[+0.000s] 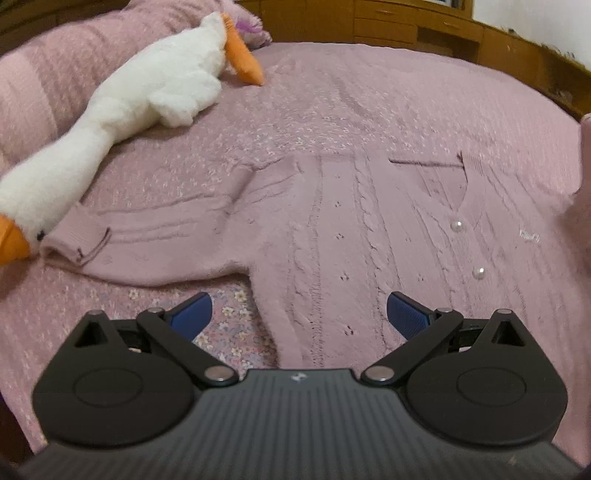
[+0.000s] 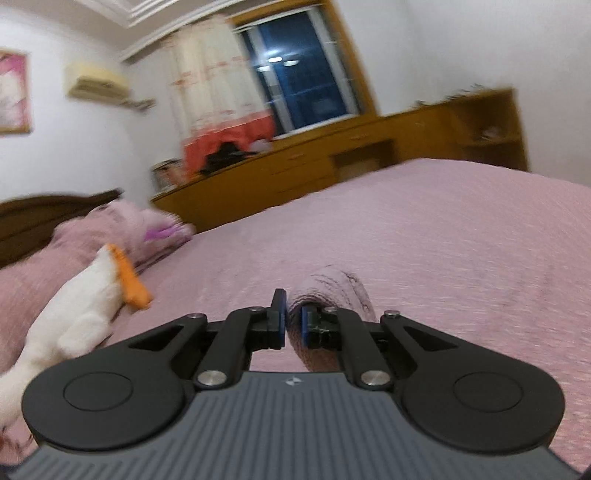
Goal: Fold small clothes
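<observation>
In the left wrist view, a pale pink cable-knit cardigan [image 1: 332,236] with pearl buttons lies spread flat on a bed covered by a pink textured bedspread [image 1: 351,103]. The left gripper [image 1: 299,314] hovers over the cardigan's lower hem with its blue-padded fingers [image 1: 194,314] wide apart and nothing between them. One sleeve stretches out from the cardigan's body toward the left edge, its ribbed cuff touching the head of a long white plush goose [image 1: 140,96] with an orange beak and feet, which lies diagonally beyond the cardigan. A wooden cabinet [image 1: 406,22] stands beyond the bed, far from the cardigan. At the right edge a raised fold of pink knit shows, blurred. In the right wrist view, the right gripper [image 2: 293,326] is clamped on a bunched piece of the same pink cardigan [image 2: 332,295], which arches up over the right finger, lifted above the bedspread [image 2: 443,240]. The plush goose [image 2: 81,306] lies left of the gripped cloth, and a dark window [image 2: 303,70] with a curtain stands beyond it.
</observation>
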`<move>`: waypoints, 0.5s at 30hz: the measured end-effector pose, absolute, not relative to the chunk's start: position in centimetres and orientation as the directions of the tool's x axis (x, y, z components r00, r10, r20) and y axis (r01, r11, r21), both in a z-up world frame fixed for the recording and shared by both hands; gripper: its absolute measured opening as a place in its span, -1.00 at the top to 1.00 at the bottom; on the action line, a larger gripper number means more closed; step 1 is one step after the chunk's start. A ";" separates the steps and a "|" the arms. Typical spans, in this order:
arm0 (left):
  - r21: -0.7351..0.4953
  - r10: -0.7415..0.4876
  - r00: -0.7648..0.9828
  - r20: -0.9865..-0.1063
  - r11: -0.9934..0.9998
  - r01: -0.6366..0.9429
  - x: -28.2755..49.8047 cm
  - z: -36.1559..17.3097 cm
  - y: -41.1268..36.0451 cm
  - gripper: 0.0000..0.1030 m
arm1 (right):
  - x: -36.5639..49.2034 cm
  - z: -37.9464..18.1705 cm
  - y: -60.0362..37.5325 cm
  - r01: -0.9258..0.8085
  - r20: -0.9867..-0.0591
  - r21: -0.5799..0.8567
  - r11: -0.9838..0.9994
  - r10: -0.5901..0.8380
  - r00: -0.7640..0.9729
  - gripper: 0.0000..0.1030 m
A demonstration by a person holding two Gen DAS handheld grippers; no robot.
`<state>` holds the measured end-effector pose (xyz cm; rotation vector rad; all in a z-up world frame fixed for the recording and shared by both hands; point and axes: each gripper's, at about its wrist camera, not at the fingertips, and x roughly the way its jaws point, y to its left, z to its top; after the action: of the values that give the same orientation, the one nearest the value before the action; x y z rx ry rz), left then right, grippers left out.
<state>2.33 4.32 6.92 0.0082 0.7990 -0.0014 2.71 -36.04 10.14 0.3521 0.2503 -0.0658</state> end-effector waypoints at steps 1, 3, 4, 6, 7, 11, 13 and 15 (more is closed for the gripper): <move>-0.023 -0.016 0.695 -0.719 1.000 -0.001 2.3 7.1 4.7 -0.99 | 2.8 10.3 -34.0 0.074 -0.253 0.313 0.947 0.008 0.967 0.85; -0.056 -0.038 0.696 -0.718 0.998 -0.003 2.3 7.5 5.1 -0.99 | 3.0 9.8 -30.1 0.021 -0.266 0.265 0.964 0.052 0.963 0.85; -0.059 -0.042 0.699 -0.714 0.998 0.000 2.2 7.7 5.3 -0.99 | 3.3 9.2 -28.1 -0.003 -0.280 0.246 0.969 0.075 0.957 0.85; -0.050 -0.039 0.709 -0.704 0.999 0.006 1.8 8.0 5.3 -0.99 | 4.1 7.3 -25.2 -0.033 -0.313 0.252 0.967 0.114 0.943 0.85; -0.045 -0.039 0.714 -0.699 0.999 0.010 1.6 8.1 5.4 -0.99 | 4.6 6.3 -24.3 -0.035 -0.335 0.263 0.964 0.125 0.934 0.85; -0.041 -0.038 0.717 -0.696 0.999 0.012 1.3 7.8 5.7 -0.99 | 7.1 0.6 -22.7 -0.034 -0.426 0.299 0.954 0.166 0.889 0.84; -0.045 -0.039 0.711 -0.702 0.999 0.010 1.4 7.4 5.9 -0.99 | 7.6 -1.3 -21.8 -0.040 -0.467 0.308 0.951 0.188 0.864 0.83; -0.050 -0.041 0.705 -0.708 0.999 0.008 1.6 7.1 6.1 -0.99 | 8.4 -3.5 -22.0 -0.056 -0.521 0.332 0.942 0.233 0.821 0.75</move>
<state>1.60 6.11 7.09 -0.0445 0.7878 -0.0275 8.35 -22.02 -3.46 0.3115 0.5899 0.1562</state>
